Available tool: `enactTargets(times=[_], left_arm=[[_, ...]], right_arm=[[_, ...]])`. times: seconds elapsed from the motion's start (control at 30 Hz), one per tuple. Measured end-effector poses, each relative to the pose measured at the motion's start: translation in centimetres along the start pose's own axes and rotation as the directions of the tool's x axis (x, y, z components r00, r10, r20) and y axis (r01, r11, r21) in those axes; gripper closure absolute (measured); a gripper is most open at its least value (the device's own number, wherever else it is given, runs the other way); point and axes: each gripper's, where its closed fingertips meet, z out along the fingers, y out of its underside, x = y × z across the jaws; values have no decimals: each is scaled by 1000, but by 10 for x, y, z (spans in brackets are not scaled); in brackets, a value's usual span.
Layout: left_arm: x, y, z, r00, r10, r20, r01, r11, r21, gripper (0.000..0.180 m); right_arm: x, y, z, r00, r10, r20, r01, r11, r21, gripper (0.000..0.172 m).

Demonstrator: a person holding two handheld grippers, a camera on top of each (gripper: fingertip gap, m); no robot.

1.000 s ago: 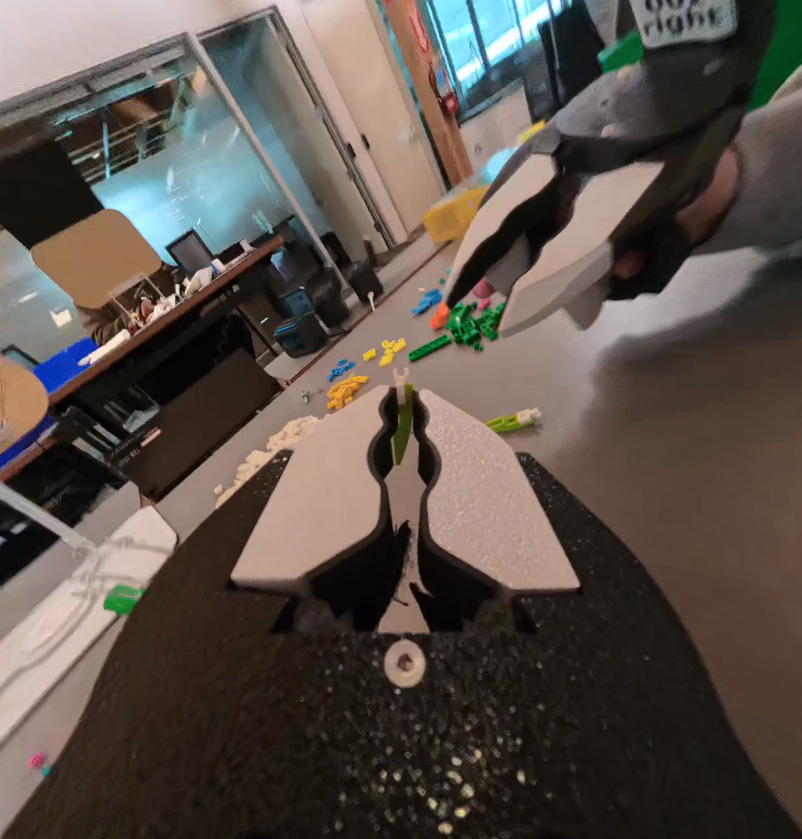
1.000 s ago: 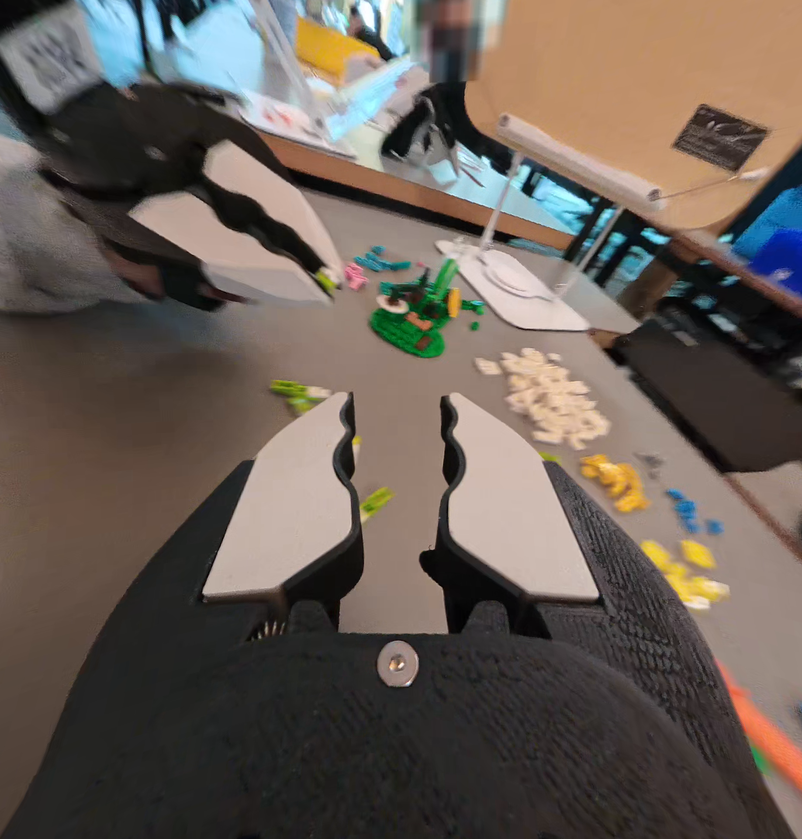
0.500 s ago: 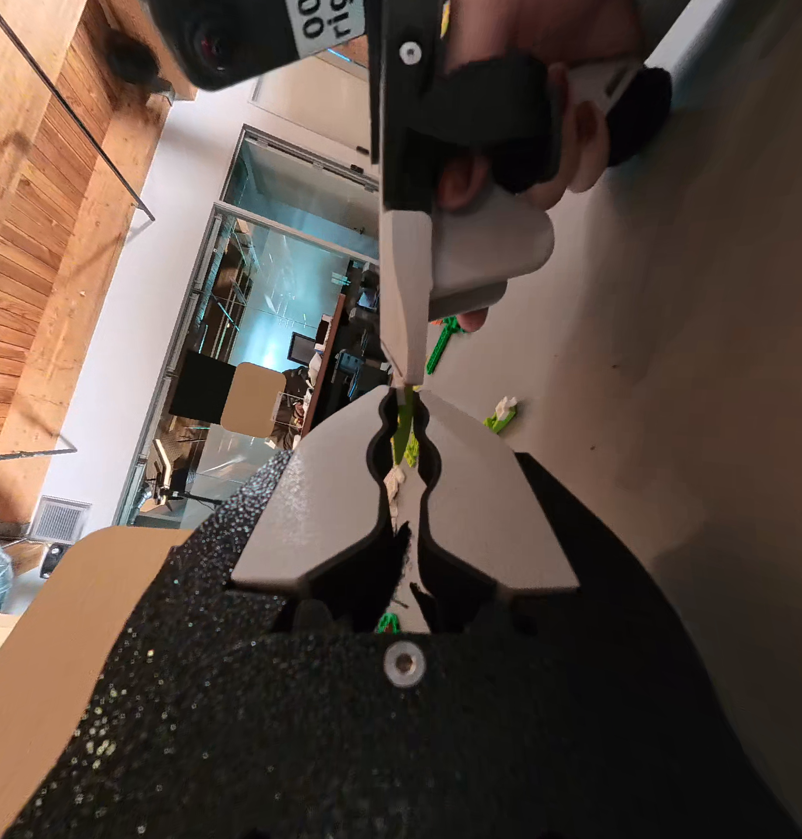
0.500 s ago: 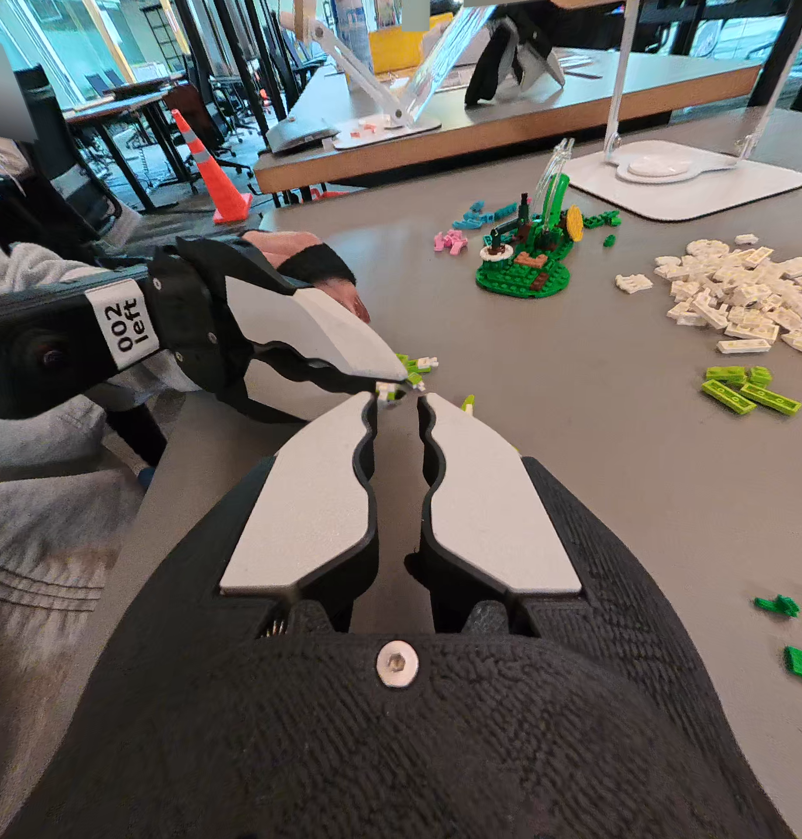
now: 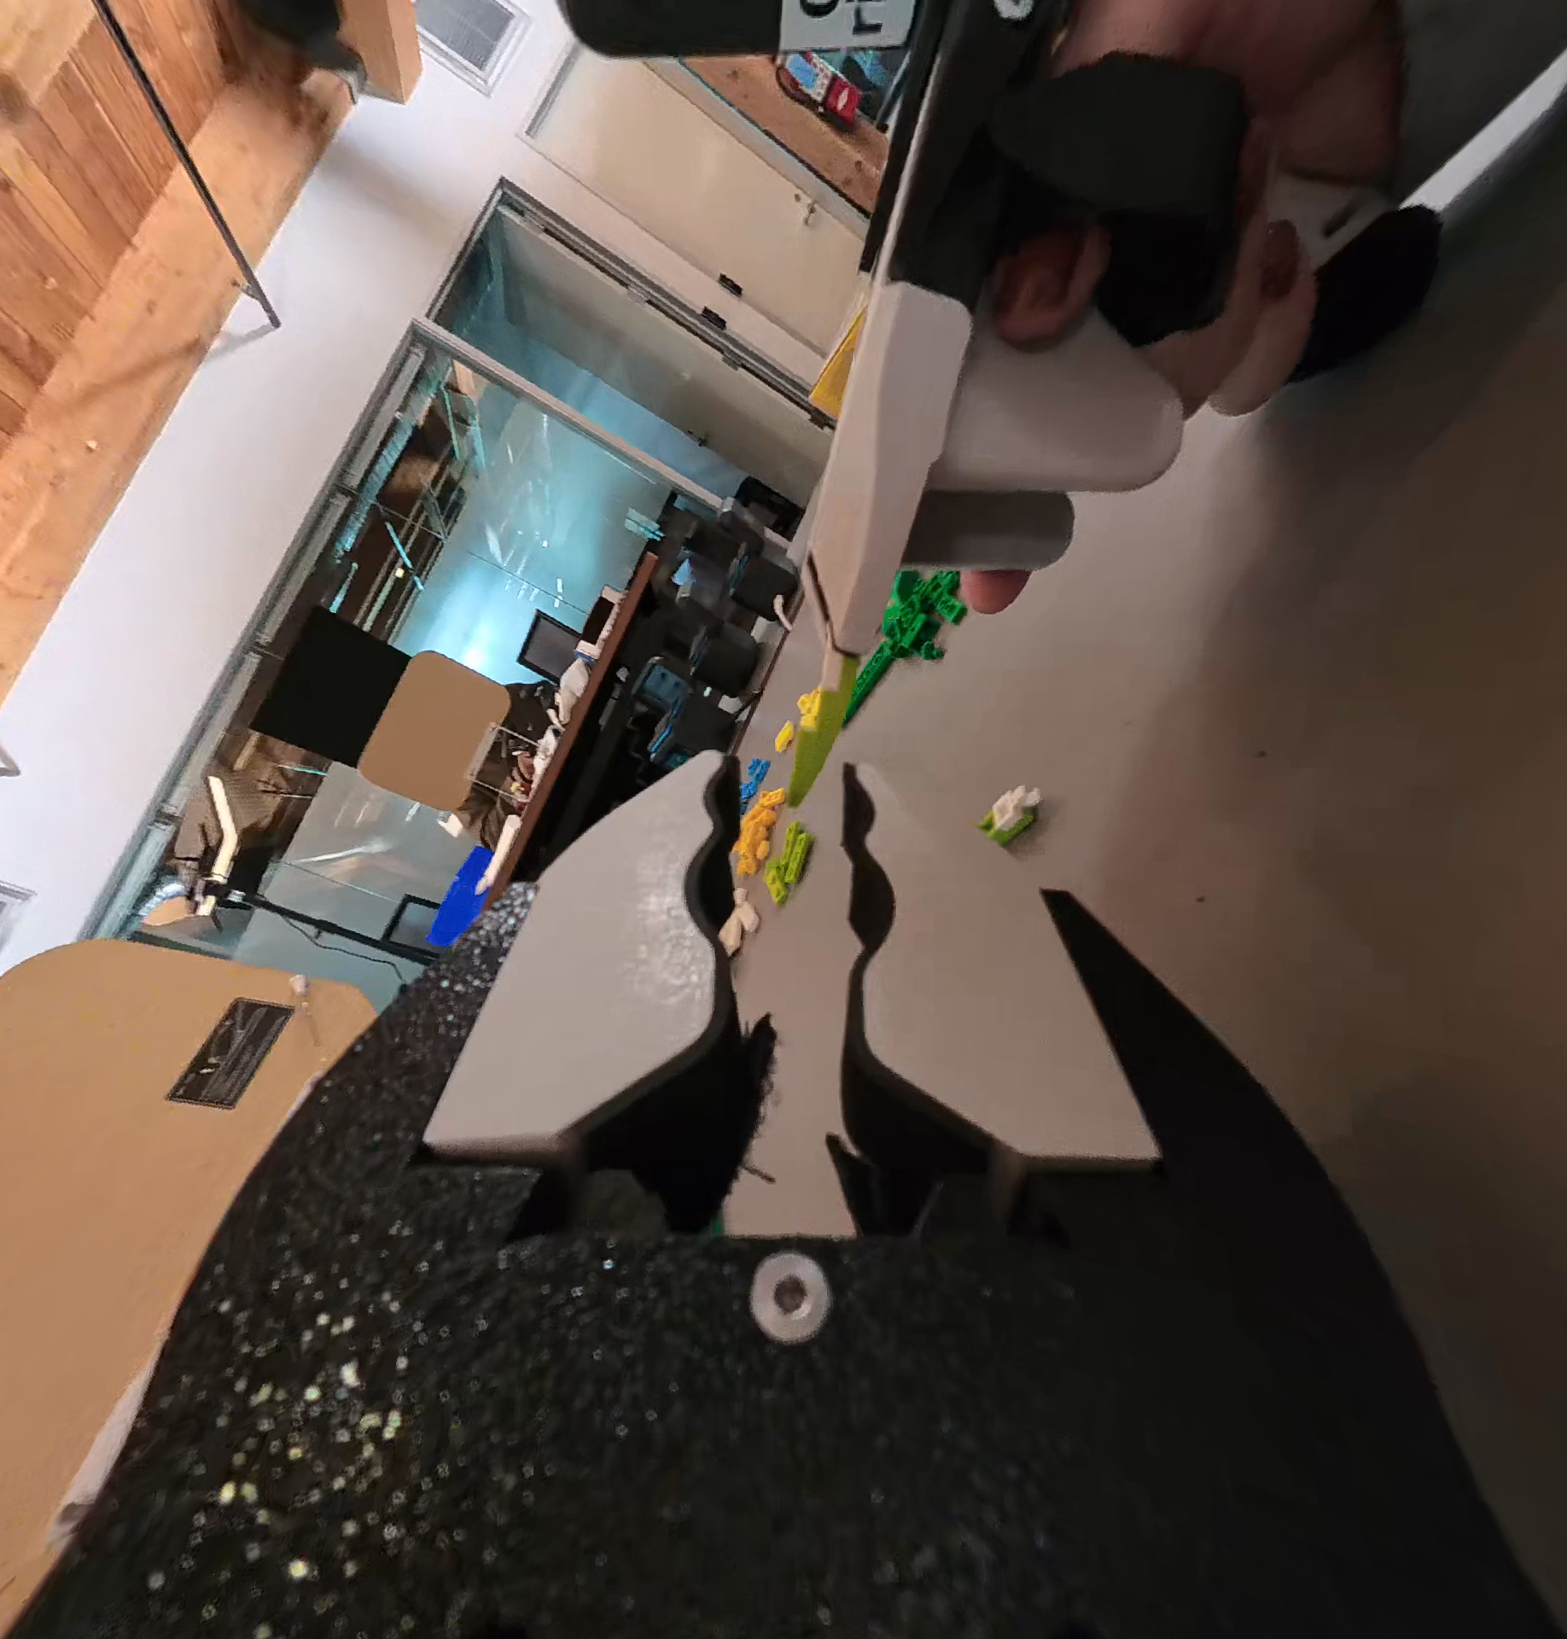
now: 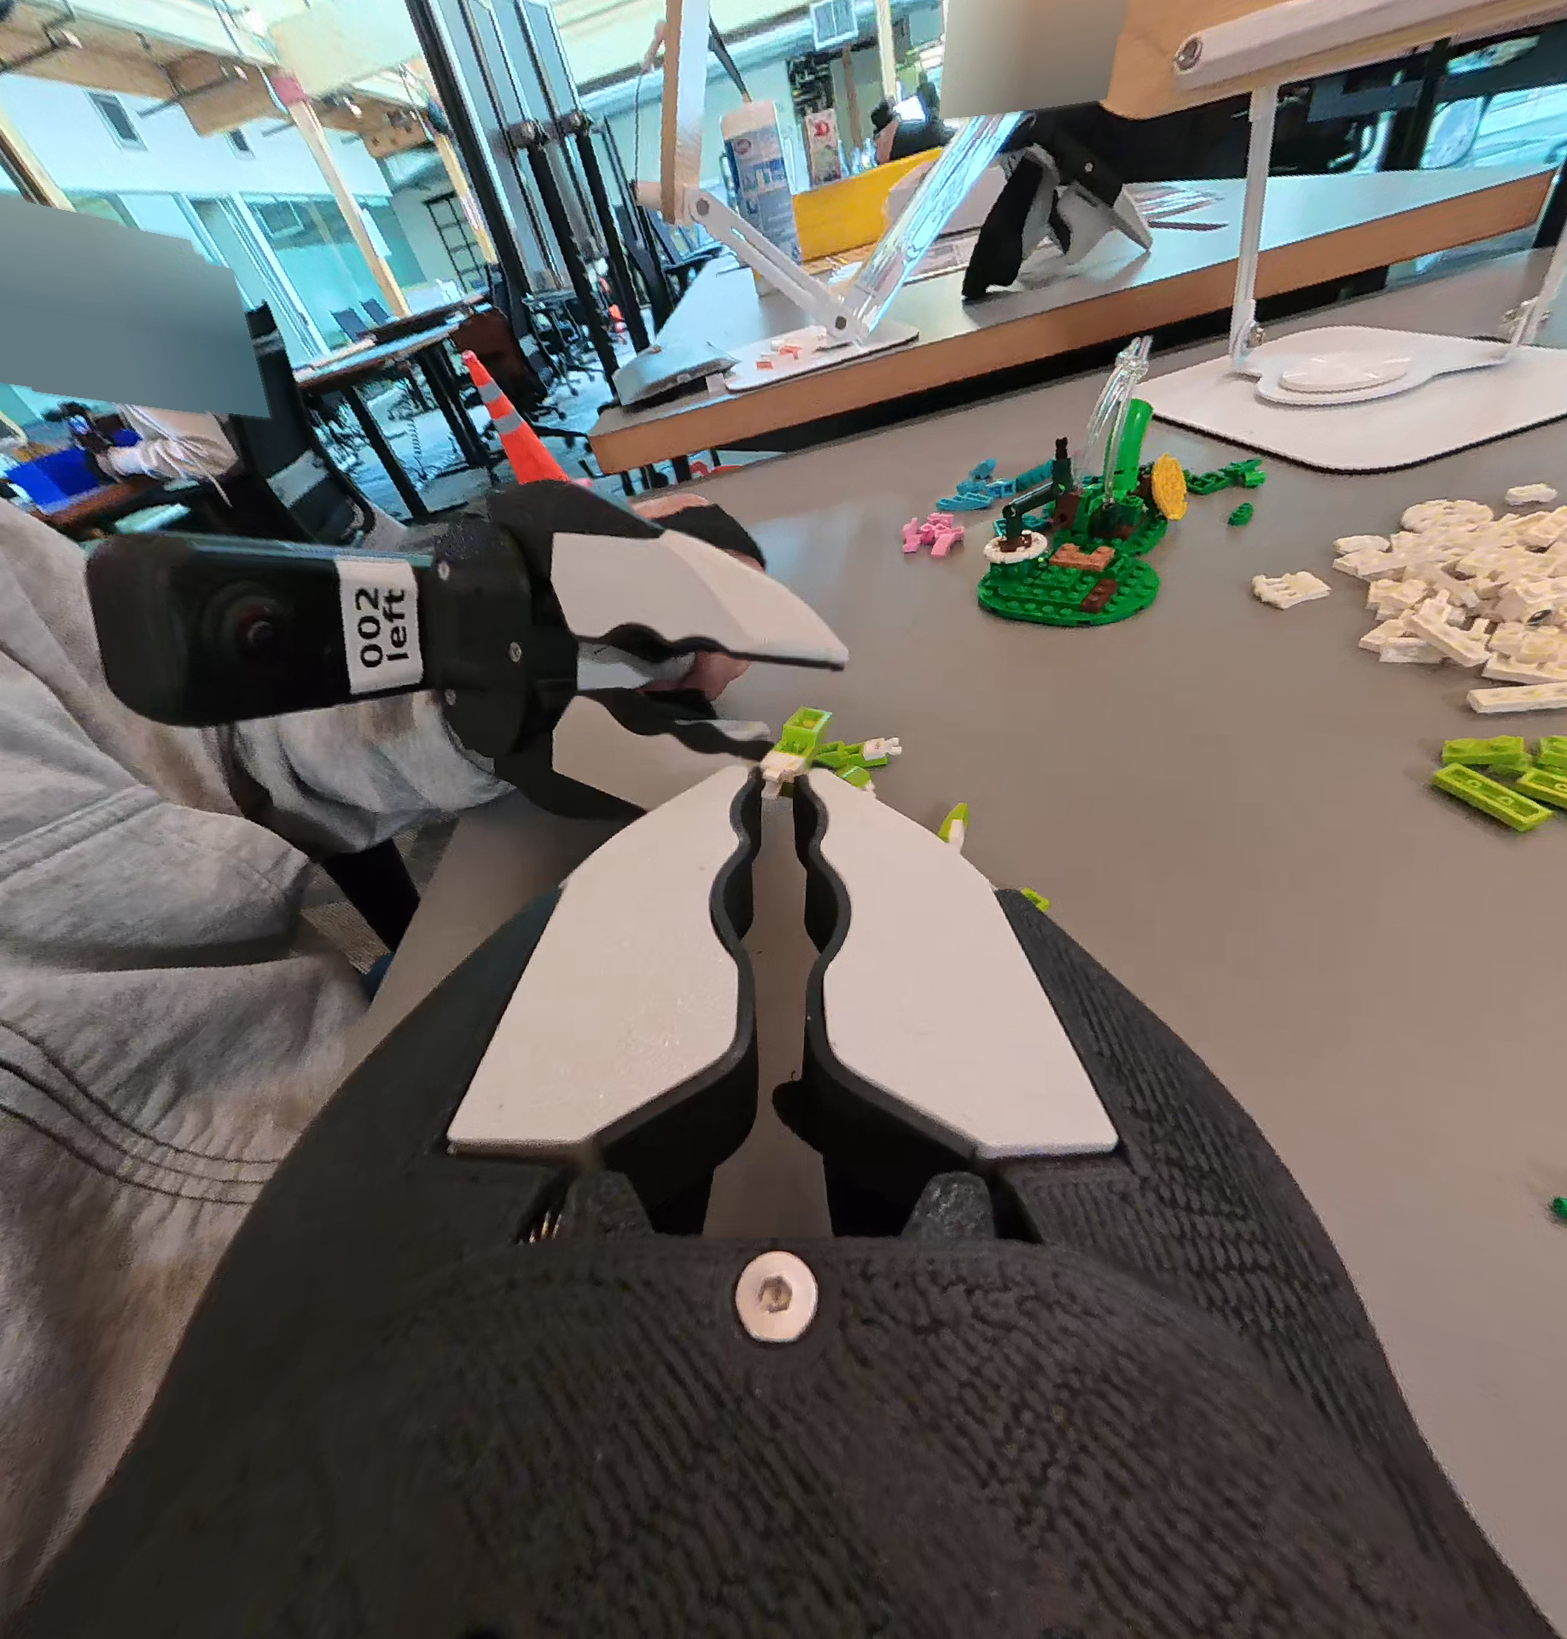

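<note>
the right tongs are nearly shut and pinch the white end of a thin lime green and white toy brick piece at the very tips. the green end sticks out past the tips, into the gap of the left tongs. the left tongs are spread wide and do not touch it. just past the tips, more small lime green bricks lie on the grey table. farther off stands a round dark green brick model. a pile of white bricks and flat lime green plates lie to the right.
</note>
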Motion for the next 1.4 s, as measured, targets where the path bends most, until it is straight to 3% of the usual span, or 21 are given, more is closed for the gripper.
enactTargets(times=[0.03,0.17,0.27,0.37,0.5,0.6,0.7,0.87,0.9,1.17,1.4], left_arm=[[0,0,0,1000,20,11,-19,1000,-8,164],[4,-2,0,995,101,19,-101,995,-17,174],[9,-1,0,997,61,-39,-62,998,-24,175],[13,1,-1,990,-34,-135,29,999,-36,175],[23,5,-4,961,-107,-257,98,994,-47,175],[38,2,-11,882,-204,-424,200,978,-55,175],[50,-7,-21,748,-323,-580,342,936,-80,175],[42,-22,-34,524,-488,-698,580,804,-128,175],[39,-21,-35,512,-503,-696,599,790,-131,175],[35,-24,-37,536,-476,-697,598,797,-85,176],[34,-30,-38,559,-449,-697,585,810,-53,175]], right_arm=[[-1,0,0,1000,8,8,-8,1000,2,166],[-2,0,0,1000,12,19,-12,1000,2,166],[-2,-1,-1,1000,-24,10,24,1000,11,166],[0,-1,-3,977,-203,-61,202,979,-15,166],[-4,6,-5,892,-443,-90,435,895,-95,155],[-15,8,-4,855,-516,-42,511,854,-92,153],[-24,15,-2,864,-502,34,503,859,-96,150],[-34,21,1,883,-457,108,467,879,-98,146],[-36,20,1,887,-448,114,458,884,-87,149],[-44,1,-3,956,-218,195,217,976,24,160],[-47,-2,-4,956,-204,210,198,979,49,167]])
